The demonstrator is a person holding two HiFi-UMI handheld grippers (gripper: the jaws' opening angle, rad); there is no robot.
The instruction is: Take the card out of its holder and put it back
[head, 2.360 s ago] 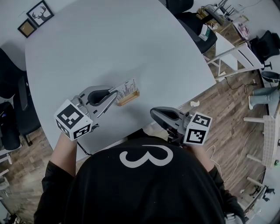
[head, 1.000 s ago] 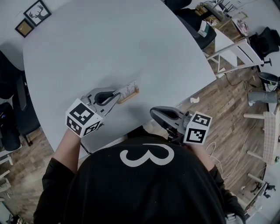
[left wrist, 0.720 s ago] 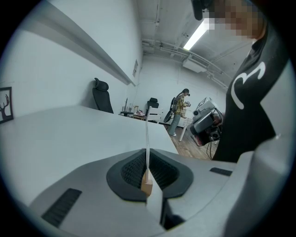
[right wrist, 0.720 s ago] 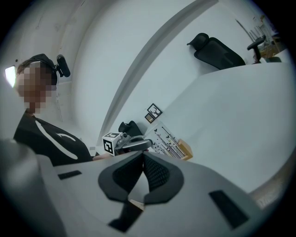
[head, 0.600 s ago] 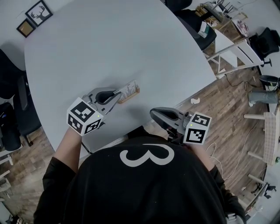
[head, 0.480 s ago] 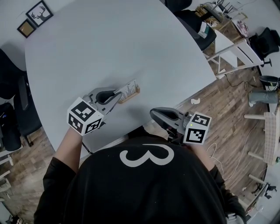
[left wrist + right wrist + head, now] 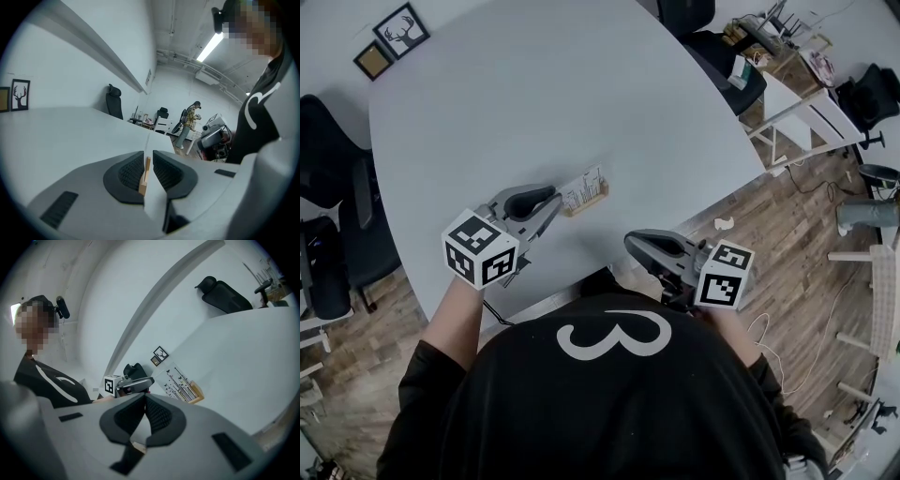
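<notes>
Card [image 7: 583, 186] white with fine dark print, too small to read, upright in wooden holder [image 7: 587, 200]. Left gripper [image 7: 558, 201] at its 8 o'clock, jaws narrowly apart. Right gripper [image 7: 629, 243] jaws together, empty.

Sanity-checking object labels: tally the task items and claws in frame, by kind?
White printed card, standing in the holder: 1
Light wooden card holder: 1
Grey handheld claws with marker cubes, left claw and right claw: 2
Total: 4
</notes>
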